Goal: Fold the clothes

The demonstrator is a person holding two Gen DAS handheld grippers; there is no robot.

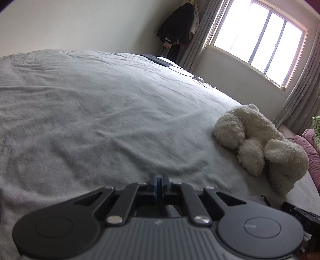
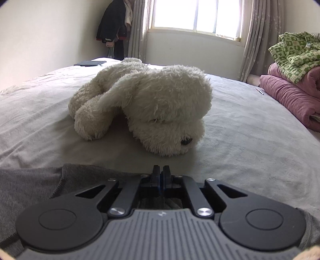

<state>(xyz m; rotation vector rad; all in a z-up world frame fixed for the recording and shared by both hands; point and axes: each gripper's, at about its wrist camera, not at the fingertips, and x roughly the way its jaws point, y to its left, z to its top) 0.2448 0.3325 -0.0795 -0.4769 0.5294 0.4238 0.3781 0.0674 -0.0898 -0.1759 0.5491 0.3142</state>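
The left tool [image 1: 159,179] is clenched, its two dark fingers pressed together with only a sliver of blue showing between them, and nothing visible in the pinch. It hangs low over a pale grey bedspread [image 1: 100,104] that is lightly rumpled. The right tool [image 2: 161,171] is likewise clenched with nothing seen between its fingers. Under and around it lies the grey garment [image 2: 30,184] — a knit piece with a stitched edge, spread on the near edge of the bed and running off to the tool's left; whether the tool touches it cannot be told.

Just beyond the right tool lies a cream plush dog [image 2: 152,104], on its side with its nose toward the camera. In the left wrist view the same toy sits off to the right. Farther right, a folded pink quilt [image 2: 290,98] carries a green patterned blanket [image 2: 292,52]. At the far edge of the bed lies a dark flat tablet [image 1: 157,59] with a cable trailing from it. Behind — a bright window [image 2: 197,15] with grey curtains [image 2: 260,36], and dark clothes hanging [image 2: 112,24] in the corner.
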